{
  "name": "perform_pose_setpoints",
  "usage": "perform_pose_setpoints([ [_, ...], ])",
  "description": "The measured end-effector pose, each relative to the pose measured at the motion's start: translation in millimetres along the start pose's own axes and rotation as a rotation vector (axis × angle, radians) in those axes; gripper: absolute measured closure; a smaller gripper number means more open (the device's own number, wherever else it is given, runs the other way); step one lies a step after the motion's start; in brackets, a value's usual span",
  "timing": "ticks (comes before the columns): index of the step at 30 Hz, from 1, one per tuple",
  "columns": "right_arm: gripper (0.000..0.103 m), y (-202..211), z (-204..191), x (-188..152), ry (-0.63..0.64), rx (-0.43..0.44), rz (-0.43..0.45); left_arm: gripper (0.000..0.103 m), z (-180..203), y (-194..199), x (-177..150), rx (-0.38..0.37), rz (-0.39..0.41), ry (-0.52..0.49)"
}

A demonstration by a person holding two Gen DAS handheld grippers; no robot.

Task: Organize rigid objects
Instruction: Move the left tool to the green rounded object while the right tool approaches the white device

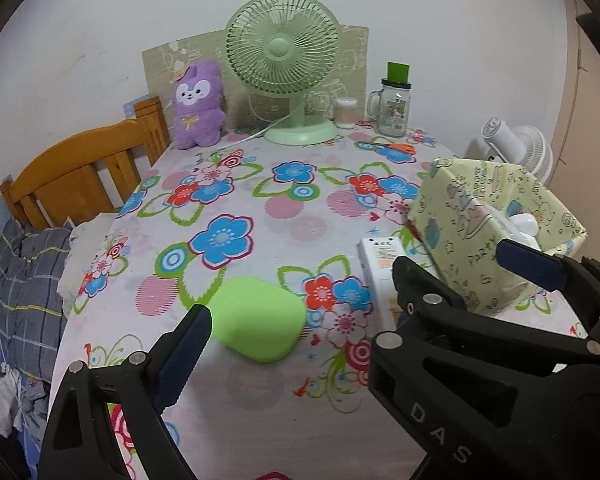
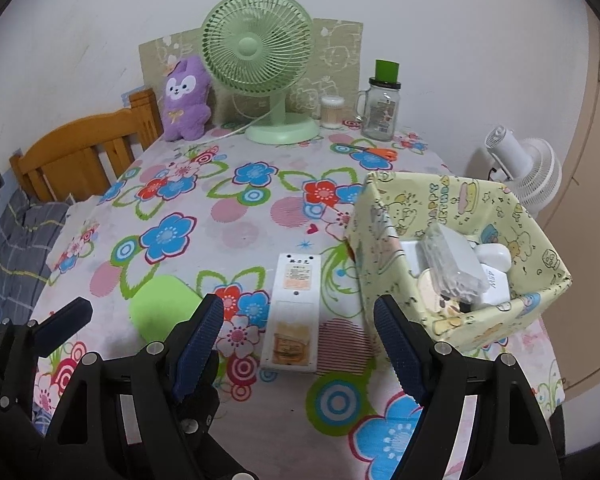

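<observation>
A lime green rounded case (image 1: pixel 256 318) lies on the floral tablecloth, just ahead of my left gripper (image 1: pixel 300 344); it also shows in the right wrist view (image 2: pixel 162 306). A white remote (image 2: pixel 294 312) lies face down between the fingers of my right gripper (image 2: pixel 298 336); its end shows in the left wrist view (image 1: pixel 380 276). Both grippers are open and empty. A yellow cartoon-print box (image 2: pixel 384 240) at the right holds several white items; it also shows in the left wrist view (image 1: pixel 452 232).
At the table's back stand a green fan (image 2: pixel 260 64), a purple plush (image 2: pixel 184 100), a cotton-swab tub (image 2: pixel 332 112), a glass jar with green lid (image 2: pixel 380 108) and orange scissors (image 2: pixel 374 151). A wooden bed frame (image 2: pixel 80 152) is left, a white fan (image 2: pixel 528 164) right.
</observation>
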State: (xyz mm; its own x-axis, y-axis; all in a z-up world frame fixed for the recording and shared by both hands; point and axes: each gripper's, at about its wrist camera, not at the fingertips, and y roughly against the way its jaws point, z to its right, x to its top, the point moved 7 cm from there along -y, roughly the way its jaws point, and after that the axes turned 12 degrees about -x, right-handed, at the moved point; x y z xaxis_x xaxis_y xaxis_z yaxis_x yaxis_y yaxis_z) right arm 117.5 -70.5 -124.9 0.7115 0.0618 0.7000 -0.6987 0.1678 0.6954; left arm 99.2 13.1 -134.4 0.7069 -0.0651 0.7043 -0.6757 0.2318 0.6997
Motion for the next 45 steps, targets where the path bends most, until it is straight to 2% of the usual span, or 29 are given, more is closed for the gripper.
perform_pose_setpoints([
  [5,0.023,-6,-10,-1,0.016,-0.012,0.001,0.008,-15,-6,-4,0.015,-0.015,0.013],
  [18,0.023,-38,-30,-15,0.03,-0.079,-0.072,0.008,-45,-33,-21,0.049,-0.087,0.039],
  [27,0.023,-59,-29,-23,0.052,-0.156,-0.094,0.008,-47,-55,-30,0.062,-0.131,0.017],
  [34,0.023,-77,-24,-31,0.027,-0.163,-0.157,0.008,-45,-71,-32,0.045,-0.163,0.01],
  [41,0.023,-93,-23,-37,-0.023,-0.133,-0.224,0.006,-47,-81,-32,0.028,-0.173,0.011],
  [45,0.023,-97,-25,-37,-0.032,-0.119,-0.225,0.003,-50,-84,-30,0.028,-0.171,0.005],
])
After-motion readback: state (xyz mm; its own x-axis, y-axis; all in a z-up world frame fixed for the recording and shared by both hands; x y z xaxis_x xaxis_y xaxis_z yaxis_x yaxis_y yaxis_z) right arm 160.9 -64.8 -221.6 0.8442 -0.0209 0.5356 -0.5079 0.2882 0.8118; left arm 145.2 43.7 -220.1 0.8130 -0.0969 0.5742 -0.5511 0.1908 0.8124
